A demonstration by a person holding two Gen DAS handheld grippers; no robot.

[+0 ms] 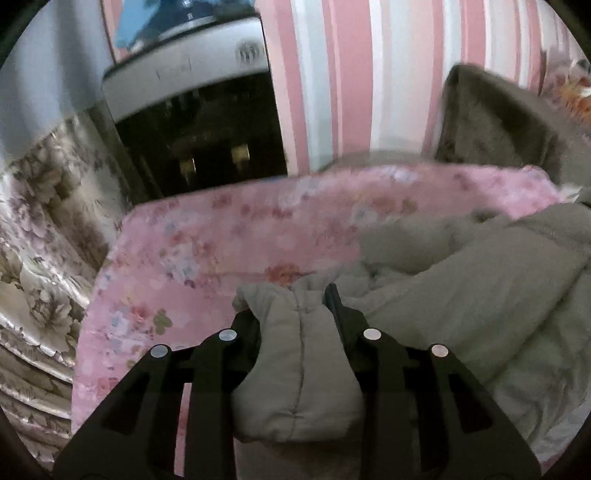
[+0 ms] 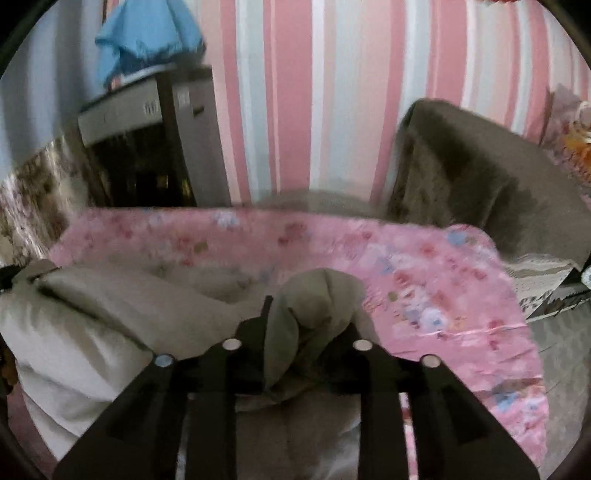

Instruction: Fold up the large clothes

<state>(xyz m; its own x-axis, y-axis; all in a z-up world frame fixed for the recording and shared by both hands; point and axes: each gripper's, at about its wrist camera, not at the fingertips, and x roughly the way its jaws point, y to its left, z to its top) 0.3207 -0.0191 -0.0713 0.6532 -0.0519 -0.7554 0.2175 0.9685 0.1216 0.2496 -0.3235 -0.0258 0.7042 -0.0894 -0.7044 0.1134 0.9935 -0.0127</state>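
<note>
Left wrist view: my left gripper [image 1: 291,314] sits at the bottom centre of the frame with a thick wad of the grey padded coat [image 1: 461,295] bunched between its two black fingers [image 1: 338,306]. The fabric fills the gap from side to side and bulges out below, so I read this as a grip on the coat, jaws set fairly narrow around the padding. The rest of the coat spreads away to the right and lower right of the frame, rumpled, lying on the pink floral bedspread [image 1: 192,251].

Right wrist view: my right gripper [image 2: 308,317] is at the bottom centre too, and a folded lump of the same coat [image 2: 92,314] stands up between its fingers [image 2: 264,310]. The left finger lies against the cloth; on the right side the picture is blurred and I cannot tell whether the pad presses or only brushes it. The bulk of the coat lies to the left and lower left here, pale and puffy, again on the bedspread [image 2: 443,288].

Behind the bed a pink, white and pale-blue striped wall [image 2: 332,92] fills the top of both views. A dark cabinet with a white top [image 1: 192,122] stands upper left, with something blue [image 2: 147,33] above it. A brown blanket [image 2: 472,173] is heaped at the right, against the wall.
</note>
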